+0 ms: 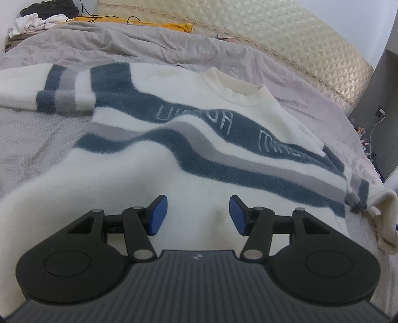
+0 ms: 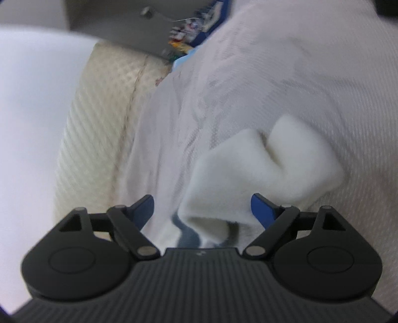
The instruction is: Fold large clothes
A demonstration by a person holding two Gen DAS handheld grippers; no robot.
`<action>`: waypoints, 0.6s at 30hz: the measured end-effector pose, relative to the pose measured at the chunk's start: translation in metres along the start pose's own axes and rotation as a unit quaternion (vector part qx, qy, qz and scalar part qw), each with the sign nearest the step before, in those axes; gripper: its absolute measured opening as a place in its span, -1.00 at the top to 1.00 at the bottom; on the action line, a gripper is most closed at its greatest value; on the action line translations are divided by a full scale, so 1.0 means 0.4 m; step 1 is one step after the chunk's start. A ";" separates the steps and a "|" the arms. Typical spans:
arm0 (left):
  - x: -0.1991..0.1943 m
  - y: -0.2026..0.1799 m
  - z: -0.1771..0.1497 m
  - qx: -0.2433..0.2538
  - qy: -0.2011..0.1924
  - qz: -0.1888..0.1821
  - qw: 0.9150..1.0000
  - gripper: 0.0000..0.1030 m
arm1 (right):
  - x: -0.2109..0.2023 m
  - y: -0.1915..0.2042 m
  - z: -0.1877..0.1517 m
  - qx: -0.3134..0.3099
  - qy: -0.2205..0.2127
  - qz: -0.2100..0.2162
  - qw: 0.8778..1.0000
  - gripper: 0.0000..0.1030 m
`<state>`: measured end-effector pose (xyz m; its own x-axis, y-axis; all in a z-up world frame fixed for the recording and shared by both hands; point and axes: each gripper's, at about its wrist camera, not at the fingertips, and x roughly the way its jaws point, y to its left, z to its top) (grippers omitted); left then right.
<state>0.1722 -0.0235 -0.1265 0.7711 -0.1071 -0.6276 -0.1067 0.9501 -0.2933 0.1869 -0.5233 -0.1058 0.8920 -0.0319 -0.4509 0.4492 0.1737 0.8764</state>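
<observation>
Left wrist view
- Garment: a fluffy white knit sweater with dark blue and grey bands (image 1: 189, 139) lay spread flat, front side up, on a grey wrinkled bedsheet (image 1: 154, 47).
- Garment axis: its hem-to-collar axis ran from the bottom left of the view up toward the right; the ribbed cream collar (image 1: 236, 89) pointed toward the quilted cream headboard (image 1: 298, 44).
- Sleeves: one sleeve extended to the left edge of the view, its bands crosswise; the other lay along the right side of the body, ending in a cream cuff (image 1: 384, 211) at the right.
- Lettering: pale outlined letters ran along the upper blue band, too blurred to read.
- Left gripper (image 1: 198, 215): the black linkage with blue pads (image 1: 158, 216) stood partly open above the white lower body of the sweater; nothing lay between the pads.
- Background: a pile of white and dark clothes (image 1: 42, 17) and a yellow cloth (image 1: 159, 24) lay at the far end of the bed.

Right wrist view
- Image quality: blurred.
- Garment part: a white fluffy sleeve end (image 2: 261, 171) rested on the pale bedsheet (image 2: 311, 74), its length running from the gripper up and to the right, its end creased.
- Right gripper (image 2: 202, 211): the jaws stood wide; the sleeve's near part lay between the blue pads (image 2: 263, 211), and the pads did not press on it.
- Surroundings: the quilted cream headboard (image 2: 99, 149) curved along the left; small coloured items at the top were too blurred to identify.
</observation>
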 end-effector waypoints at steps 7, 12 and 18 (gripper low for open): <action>0.022 -0.017 -0.004 0.009 0.003 0.003 1.000 -0.18 | -0.021 -0.046 -0.032 0.121 0.004 0.029 0.992 -0.70; 0.032 -0.028 -0.007 0.016 0.001 0.005 1.000 -0.18 | -0.004 -0.021 -0.098 0.139 0.033 0.054 0.988 -0.70; 0.035 -0.031 -0.010 0.015 0.000 0.006 1.000 -0.19 | 0.079 -0.024 -0.118 0.148 0.028 0.054 0.987 -0.70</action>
<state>0.1817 -0.0378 -0.1344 0.7699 -0.0964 -0.6308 -0.0962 0.9597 -0.2641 0.2084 -0.4797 -0.1365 0.9351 0.0266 -0.3533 0.3538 -0.1214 0.9274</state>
